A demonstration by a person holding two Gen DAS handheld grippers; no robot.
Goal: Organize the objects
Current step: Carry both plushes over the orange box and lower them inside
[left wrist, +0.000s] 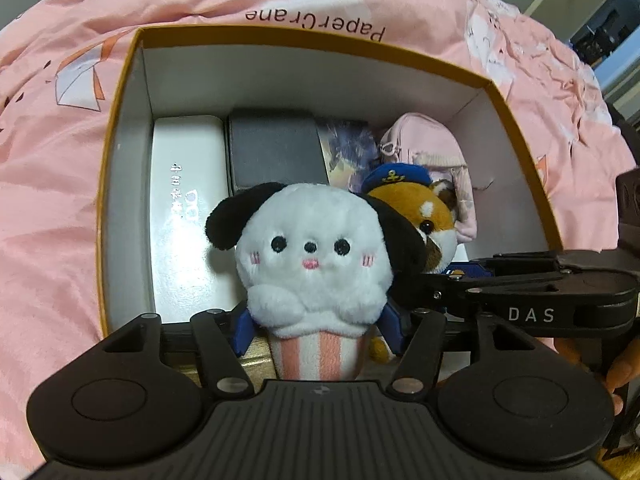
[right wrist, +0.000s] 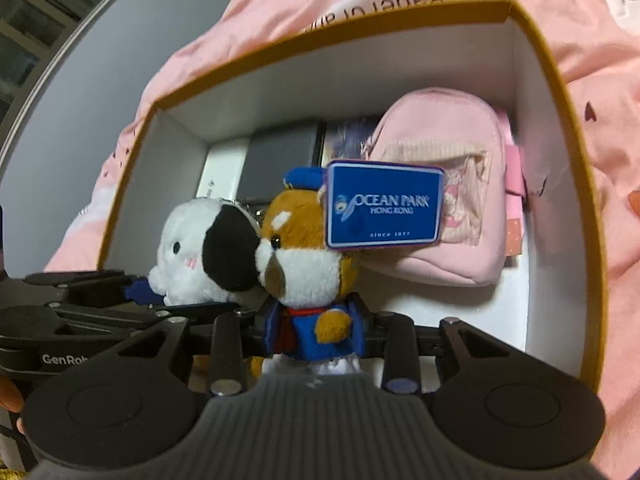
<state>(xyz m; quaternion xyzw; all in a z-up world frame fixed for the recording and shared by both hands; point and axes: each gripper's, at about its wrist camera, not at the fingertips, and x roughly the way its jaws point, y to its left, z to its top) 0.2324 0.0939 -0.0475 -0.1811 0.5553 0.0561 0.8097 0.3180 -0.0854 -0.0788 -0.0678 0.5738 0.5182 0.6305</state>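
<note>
Left claw (left wrist: 318, 330): I have its blue pads set wide around the striped base of the white dog plush (left wrist: 316, 256); whether they press on it or stand just off it I cannot tell.
Right claw (right wrist: 318, 334): narrower, and clamped on the blue-jacketed body of the fox plush (right wrist: 298, 264), whose blue tag (right wrist: 385, 205) sticks out beside its head.
Where the toys are: both hang side by side at the near end of the open box (left wrist: 120, 152), heads touching, above its white floor.
Box contents: a white case (left wrist: 184, 208) and a grey case (left wrist: 276, 152) lie along the far left, a pink pouch (right wrist: 440, 200) at the far right; the box rests on a pink bedcover (left wrist: 48, 160).
Step, as I judge it: lowering both toys in for release.
Risk, collision: my two claws work very close together; a careless opening could knock one frame against the other.
Risk, tangle: the fox's tag or a keychain loop could catch on the dog and drag it as I pull away.
Risk, tipping: soft, round toys may roll onto the cases if dropped from height.
</note>
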